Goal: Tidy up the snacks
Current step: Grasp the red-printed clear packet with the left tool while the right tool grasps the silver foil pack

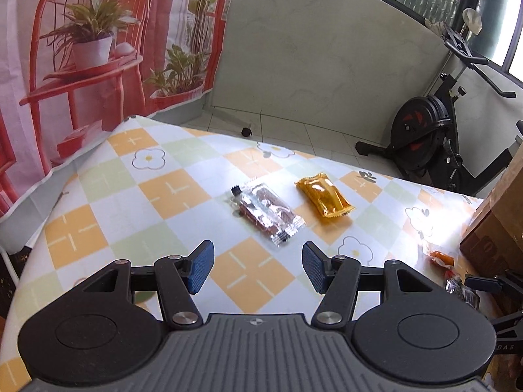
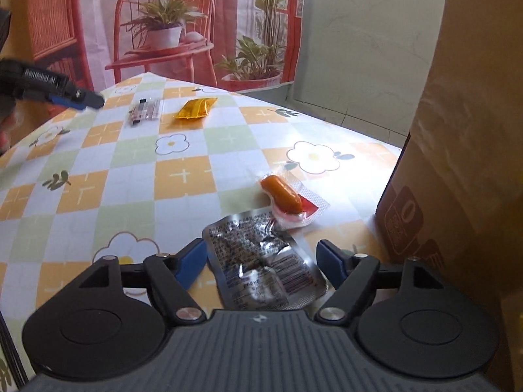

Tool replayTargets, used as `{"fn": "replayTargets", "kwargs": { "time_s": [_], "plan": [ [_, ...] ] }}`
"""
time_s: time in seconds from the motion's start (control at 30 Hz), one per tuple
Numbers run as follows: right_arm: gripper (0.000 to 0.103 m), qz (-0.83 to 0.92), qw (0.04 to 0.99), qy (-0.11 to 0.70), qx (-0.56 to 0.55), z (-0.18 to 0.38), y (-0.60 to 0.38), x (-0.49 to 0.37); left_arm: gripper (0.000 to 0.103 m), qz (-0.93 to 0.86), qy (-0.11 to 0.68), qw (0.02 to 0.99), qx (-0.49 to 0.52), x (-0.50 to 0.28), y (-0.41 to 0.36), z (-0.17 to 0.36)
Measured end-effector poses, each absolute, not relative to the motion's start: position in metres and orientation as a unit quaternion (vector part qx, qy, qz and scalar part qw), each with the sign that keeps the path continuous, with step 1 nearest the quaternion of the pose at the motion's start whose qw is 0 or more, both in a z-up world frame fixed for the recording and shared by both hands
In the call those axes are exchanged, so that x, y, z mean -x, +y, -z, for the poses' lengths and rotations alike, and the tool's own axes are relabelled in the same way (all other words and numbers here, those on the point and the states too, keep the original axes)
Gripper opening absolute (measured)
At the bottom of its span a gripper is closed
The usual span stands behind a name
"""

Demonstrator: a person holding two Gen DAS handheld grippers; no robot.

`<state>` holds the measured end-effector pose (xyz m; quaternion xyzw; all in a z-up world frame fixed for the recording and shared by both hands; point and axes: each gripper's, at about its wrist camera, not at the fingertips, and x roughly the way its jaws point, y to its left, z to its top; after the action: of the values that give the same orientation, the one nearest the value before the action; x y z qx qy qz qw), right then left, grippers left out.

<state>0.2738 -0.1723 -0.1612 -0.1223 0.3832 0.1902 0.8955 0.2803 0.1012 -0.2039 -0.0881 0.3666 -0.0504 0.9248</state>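
Right wrist view: right gripper [image 2: 261, 261], jaws wide, straddles the silver packet [image 2: 261, 261], long axis toward 11 o'clock; left gripper [image 1: 258, 266] half-open, empty.

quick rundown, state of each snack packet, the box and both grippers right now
clear packet: sealed, flat on the table, just ahead of the left gripper
yellow packet: sealed, flat, beside the clear one, apart
sausage packet: sealed, flat near the box
silver packet: crinkled, flat, between the right gripper's pads, not pressed
cardboard box: upright at the table's right edge
left gripper: open, empty
right gripper: open
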Motion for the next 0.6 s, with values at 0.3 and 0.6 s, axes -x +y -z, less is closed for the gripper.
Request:
{"fn": "replayTargets", "kwargs": {
  "time_s": [0.3, 0.6],
  "plan": [
    [0.059, -0.171, 0.908, 0.371, 0.096, 0.160, -0.170, -0.259, 0.062, 0.052, 0.368, 0.925, 0.081, -0.278, 0.095, 0.208],
    [0.053, -0.150, 0.917, 0.359, 0.084, 0.162, -0.165, -0.245, 0.062, 0.039, 0.366, 0.926, 0.088, -0.288, 0.095, 0.206]
  ]
}}
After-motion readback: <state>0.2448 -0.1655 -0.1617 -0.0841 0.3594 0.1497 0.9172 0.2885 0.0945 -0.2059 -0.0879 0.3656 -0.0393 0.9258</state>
